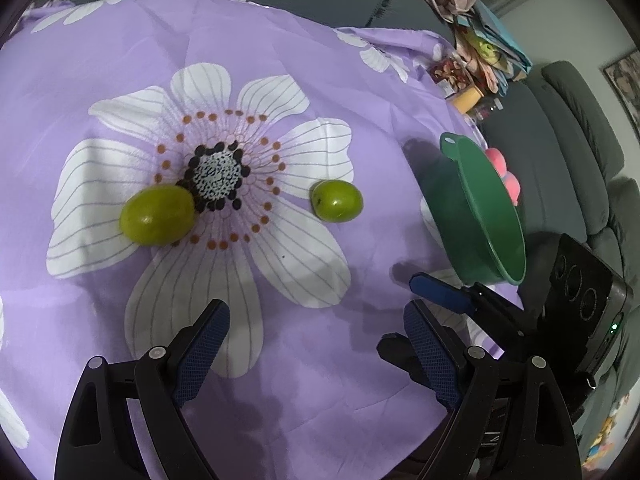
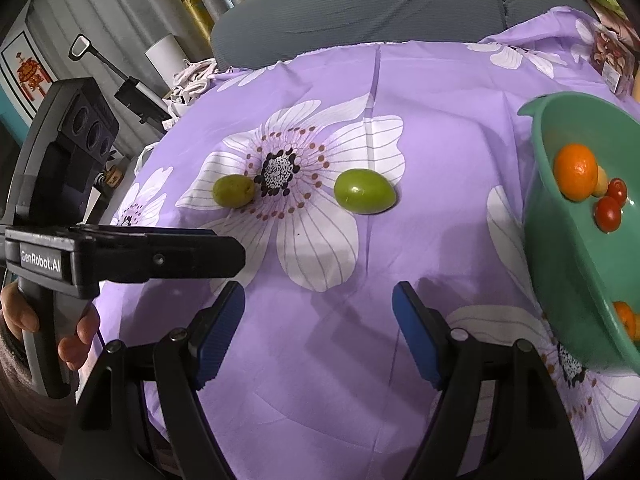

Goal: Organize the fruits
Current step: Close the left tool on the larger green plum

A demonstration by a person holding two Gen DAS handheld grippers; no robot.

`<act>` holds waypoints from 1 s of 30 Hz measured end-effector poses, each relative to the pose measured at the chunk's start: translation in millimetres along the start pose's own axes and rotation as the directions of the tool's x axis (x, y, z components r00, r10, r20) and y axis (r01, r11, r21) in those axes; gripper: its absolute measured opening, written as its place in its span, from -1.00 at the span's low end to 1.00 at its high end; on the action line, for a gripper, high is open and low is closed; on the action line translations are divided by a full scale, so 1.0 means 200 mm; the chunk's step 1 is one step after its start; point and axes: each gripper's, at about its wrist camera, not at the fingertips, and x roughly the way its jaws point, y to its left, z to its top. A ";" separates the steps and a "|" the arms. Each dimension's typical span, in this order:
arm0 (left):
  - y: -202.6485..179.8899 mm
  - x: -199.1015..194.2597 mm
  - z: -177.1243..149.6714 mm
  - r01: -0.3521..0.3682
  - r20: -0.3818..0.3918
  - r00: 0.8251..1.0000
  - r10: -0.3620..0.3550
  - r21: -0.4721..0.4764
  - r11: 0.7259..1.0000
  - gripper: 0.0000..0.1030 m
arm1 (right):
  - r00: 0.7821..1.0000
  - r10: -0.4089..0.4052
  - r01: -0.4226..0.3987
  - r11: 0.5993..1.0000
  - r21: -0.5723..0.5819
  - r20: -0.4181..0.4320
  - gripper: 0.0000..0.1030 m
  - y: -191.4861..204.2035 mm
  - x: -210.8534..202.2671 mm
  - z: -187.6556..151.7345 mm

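Observation:
Two green fruits lie on the purple flowered cloth. In the left wrist view one green fruit (image 1: 158,215) sits left of the flower's centre and the other green fruit (image 1: 337,201) right of it. The right wrist view shows the same pair, left fruit (image 2: 234,191) and right fruit (image 2: 365,191). A green bowl (image 2: 538,148) at the right holds an orange (image 2: 576,172) and cherry tomatoes (image 2: 608,214). My left gripper (image 1: 316,320) is open and empty, short of the fruits. My right gripper (image 2: 320,312) is also open and empty, nearer than the right fruit.
The left gripper's body (image 2: 120,256) crosses the right wrist view at the left, held by a hand (image 2: 76,340). Pink round things (image 1: 506,172) show past the bowl (image 1: 480,208). Snack packets (image 1: 460,76) lie at the cloth's far right. A grey sofa (image 2: 360,4) runs behind.

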 end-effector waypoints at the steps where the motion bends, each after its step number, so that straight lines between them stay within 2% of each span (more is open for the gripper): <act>1: -0.01 0.00 0.00 0.001 0.000 1.000 -0.001 0.004 1.000 0.72 | 1.000 -0.002 0.002 1.000 -0.001 0.002 0.49 0.00 0.00 0.00; 15: -0.06 0.04 0.14 0.029 0.043 0.999 -0.033 0.089 0.996 0.72 | 0.999 -0.023 0.023 1.000 -0.002 0.024 0.49 -0.03 0.03 0.08; 23: -0.07 0.10 0.22 0.056 0.039 0.997 -0.060 0.100 0.993 0.72 | 0.999 -0.044 0.044 0.999 -0.010 0.021 0.49 -0.05 0.08 0.13; 30: -0.06 0.18 0.28 0.038 0.040 0.998 -0.042 0.086 0.996 0.72 | 0.999 -0.032 0.032 0.999 0.015 0.010 0.48 -0.07 0.16 0.19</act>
